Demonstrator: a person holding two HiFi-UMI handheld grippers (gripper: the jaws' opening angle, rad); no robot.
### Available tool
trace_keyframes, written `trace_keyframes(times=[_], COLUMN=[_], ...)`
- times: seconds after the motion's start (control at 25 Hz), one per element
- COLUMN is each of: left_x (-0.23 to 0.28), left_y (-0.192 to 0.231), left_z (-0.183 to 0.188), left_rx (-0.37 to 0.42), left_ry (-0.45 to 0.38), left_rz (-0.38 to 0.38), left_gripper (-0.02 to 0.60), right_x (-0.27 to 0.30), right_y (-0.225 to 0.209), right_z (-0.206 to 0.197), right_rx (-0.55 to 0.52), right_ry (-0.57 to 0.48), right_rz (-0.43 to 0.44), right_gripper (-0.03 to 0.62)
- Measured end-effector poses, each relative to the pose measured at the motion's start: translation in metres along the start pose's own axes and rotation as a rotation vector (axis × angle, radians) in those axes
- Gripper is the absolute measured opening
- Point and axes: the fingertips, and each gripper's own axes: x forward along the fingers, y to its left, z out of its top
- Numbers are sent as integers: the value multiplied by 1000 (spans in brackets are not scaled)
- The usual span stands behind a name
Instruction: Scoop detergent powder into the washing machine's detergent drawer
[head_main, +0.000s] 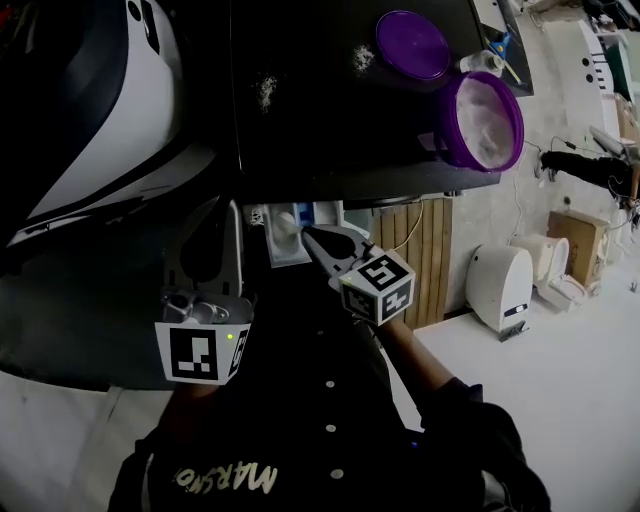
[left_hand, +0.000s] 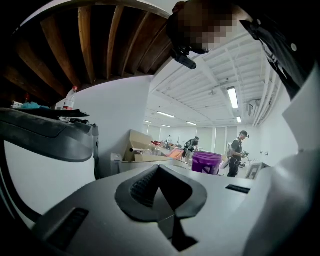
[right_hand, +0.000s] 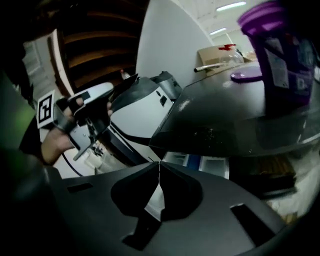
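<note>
While both my grippers are pinched closed, L (left_hand: 159, 169) holding nothing, R (right_hand: 159, 164) tips sit at 1 open drawer (head_main: 285, 240). Qty: 1 purple powder tub (head_main: 482, 122), open, and 1 lid (head_main: 412, 44), both on black washer top (head_main: 330, 140). Rm: white floor (head_main: 560, 400), white ceiling (left_hand: 210, 75).

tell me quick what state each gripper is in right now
left gripper: closed, nothing between the jaws
right gripper: closed, cannot tell if it holds anything

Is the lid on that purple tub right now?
No: the purple lid lies flat on the washer top beside the open tub, whose white powder shows.
</note>
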Motion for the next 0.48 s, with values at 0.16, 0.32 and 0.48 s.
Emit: trace_keyframes(times=[0.16, 0.32, 0.48], left_x=[-3, -4, -7], left_y=[1, 0, -10], left_z=[-4, -11, -17], left_rx=[-6, -2, -16], left_ry=[6, 22, 44], left_rz=[10, 15, 6], left_gripper=[14, 14, 14], right_x=[13, 21, 19], right_y=[17, 23, 28], right_z=[-6, -24, -29], right_rx=[-349, -654, -939], right_ry=[59, 101, 96], right_rz=[-59, -96, -150], right_gripper=[31, 32, 31])
